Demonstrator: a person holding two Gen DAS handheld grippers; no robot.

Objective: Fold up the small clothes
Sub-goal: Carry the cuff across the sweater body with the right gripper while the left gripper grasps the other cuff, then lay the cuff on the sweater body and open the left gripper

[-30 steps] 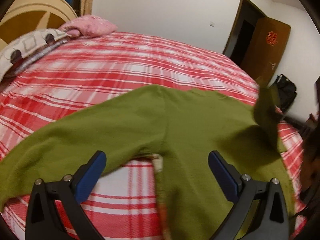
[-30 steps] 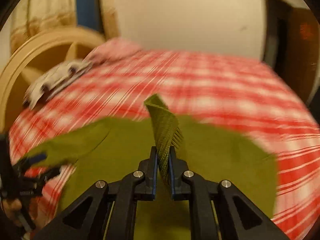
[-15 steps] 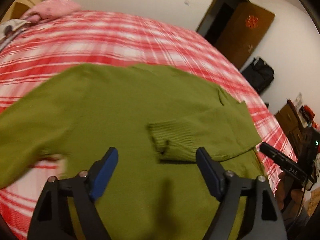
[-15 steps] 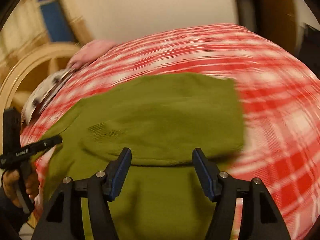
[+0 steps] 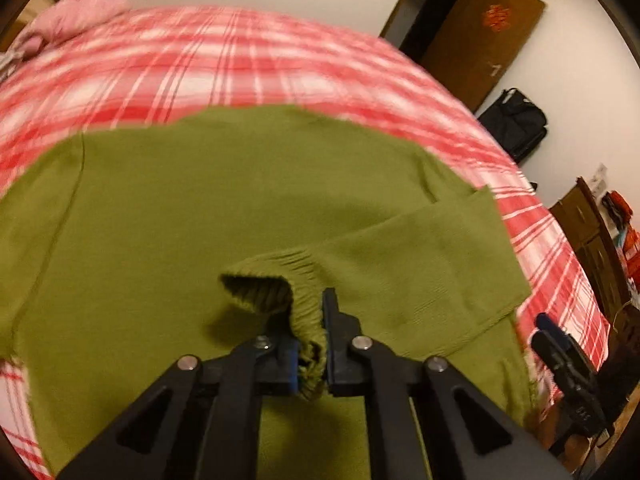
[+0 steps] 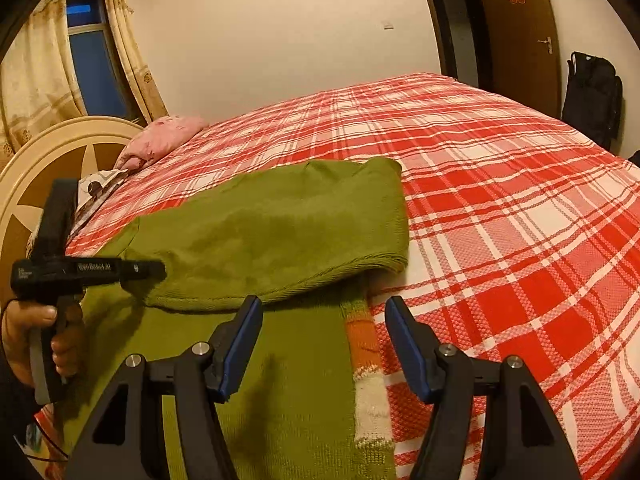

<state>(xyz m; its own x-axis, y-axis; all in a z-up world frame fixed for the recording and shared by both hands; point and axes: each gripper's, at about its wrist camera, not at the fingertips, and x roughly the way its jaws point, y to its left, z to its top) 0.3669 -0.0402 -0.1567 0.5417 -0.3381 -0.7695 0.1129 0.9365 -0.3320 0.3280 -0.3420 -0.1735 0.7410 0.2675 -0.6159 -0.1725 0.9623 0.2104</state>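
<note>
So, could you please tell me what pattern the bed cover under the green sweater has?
The bed cover is a red-and-white plaid, sharpest in the right wrist view.

Left gripper (image 5: 310, 344) jaws clamped; right gripper (image 6: 322, 344) jaws apart.

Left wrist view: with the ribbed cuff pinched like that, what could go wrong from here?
1. The left gripper holds only the ribbed cuff of the olive-green knit sweater; a pull could stretch it or let it slip.
2. The folded sleeve lies loose, and the open right gripper holds nothing down, so it may unfold.
</note>
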